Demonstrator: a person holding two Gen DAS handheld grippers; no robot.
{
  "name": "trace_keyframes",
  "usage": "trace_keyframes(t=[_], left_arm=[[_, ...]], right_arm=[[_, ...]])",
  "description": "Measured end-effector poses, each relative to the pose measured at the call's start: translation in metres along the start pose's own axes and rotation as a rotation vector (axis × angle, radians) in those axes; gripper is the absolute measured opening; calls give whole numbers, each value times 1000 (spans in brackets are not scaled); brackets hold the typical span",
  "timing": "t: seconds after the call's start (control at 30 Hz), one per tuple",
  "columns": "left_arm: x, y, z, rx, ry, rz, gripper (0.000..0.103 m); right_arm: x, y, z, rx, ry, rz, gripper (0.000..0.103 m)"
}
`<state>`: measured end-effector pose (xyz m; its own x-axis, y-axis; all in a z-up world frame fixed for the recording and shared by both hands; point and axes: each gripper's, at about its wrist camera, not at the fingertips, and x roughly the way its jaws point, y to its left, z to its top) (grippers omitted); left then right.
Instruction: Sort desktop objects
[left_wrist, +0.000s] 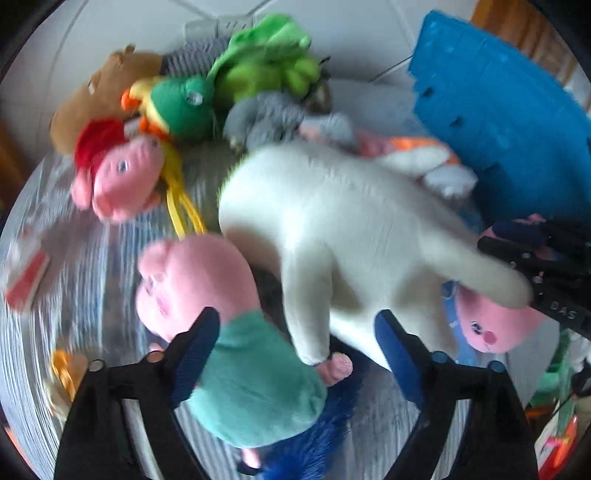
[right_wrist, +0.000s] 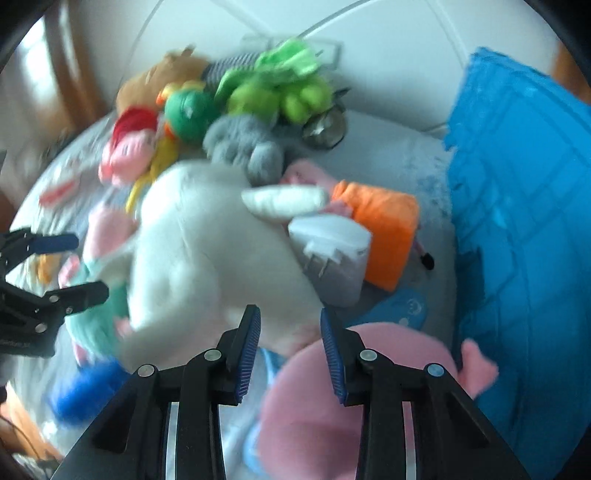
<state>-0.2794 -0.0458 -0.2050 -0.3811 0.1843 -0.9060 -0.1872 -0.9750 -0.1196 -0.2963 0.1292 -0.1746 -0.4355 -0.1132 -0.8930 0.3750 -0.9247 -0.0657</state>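
Plush heap (left_wrist: 332, 229) (motion-blurred, overlapping)

Soft, fuzzy plush everywhere: the big white toy (left_wrist: 332, 236) has short matt pile, and the near pig (left_wrist: 207, 295) wears smooth teal cloth. Far right, the blue crate (left_wrist: 509, 110) looks like hard matt plastic. The gripper fingers (right_wrist: 332, 354) carry ribbed blue pads on black matt plastic

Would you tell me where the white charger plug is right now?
In the right wrist view, the white charger plug lies right of centre, between the big white plush and the orange block.
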Motion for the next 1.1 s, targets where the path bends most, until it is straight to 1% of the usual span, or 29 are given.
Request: trace_keyframes(t=[0.03, 0.1, 0.13, 0.17, 0.2, 0.23, 0.27, 0.33, 0.4, 0.47, 0.5, 0.57, 0.63, 0.7, 0.73, 0.77, 0.87, 0.93, 1.0, 1.03, 1.1], left_arm=[[6, -2, -1, -11, 7, 8, 77], [15, -6, -1, -33, 14, 26, 76], [16, -7, 0, -43, 11, 30, 73], [14, -10, 1, -44, 2, 27, 69], [11, -12, 3, -41, -8, 21, 62], [8, -15, 4, -38, -18, 14, 60], [9, -16, 6, -31, -21, 14, 60], [16, -14, 10, -33, -18, 20, 60], [21, -10, 14, -40, -21, 32, 60], [26, -4, 18, -41, -25, 45, 49], [25, -1, 20, -37, -25, 59, 39], [21, 7, 22, -23, -22, 92, 32], [18, 25, 21, -28, -13, 130, 30], [18, 48, 21, -55, 5, 117, 30], [19, 52, 22, -60, 6, 109, 30], [19, 53, 24, -61, 3, 102, 30], [21, 52, 28, -55, -5, 95, 30], [20, 51, 30, -59, -14, 85, 31], [21, 51, 31, -75, -11, 77, 31], [22, 49, 31, -77, -5, 88, 31], [28, 47, 32, -78, 7, 112, 31]], right_arm=[[7, -2, 0, -27, 15, 12, 34], [14, -2, 1, -76, 25, 39, 36], [20, 1, 3, -99, 46, 61, 40], [25, 3, 5, -125, 68, 77, 45], [28, 5, 6, -150, 79, 86, 49], [33, 6, 8, -166, 92, 101, 59], [38, 6, 10, -173, 106, 121, 66], [52, 5, 15, -187, 135, 131, 71], [64, 3, 22, -187, 147, 149, 72], [74, 3, 29, -193, 144, 181, 74], [77, 4, 32, -187, 137, 197, 74], [76, 12, 33, -149, 122, 242, 72], [55, 26, 25, -108, 71, 313, 72], [40, 39, 15, -80, 29, 395, 72], [39, 42, 12, -60, 22, 408, 72], [43, 44, 10, -35, 25, 396, 72], [57, 39, 15, 22, 29, 304, 72], [58, 30, 22, 40, 19, 278, 72], [56, 25, 29, 3, 17, 240, 81], [57, 23, 32, -19, 27, 232, 89], [62, 21, 37, -57, 51, 243, 91]])
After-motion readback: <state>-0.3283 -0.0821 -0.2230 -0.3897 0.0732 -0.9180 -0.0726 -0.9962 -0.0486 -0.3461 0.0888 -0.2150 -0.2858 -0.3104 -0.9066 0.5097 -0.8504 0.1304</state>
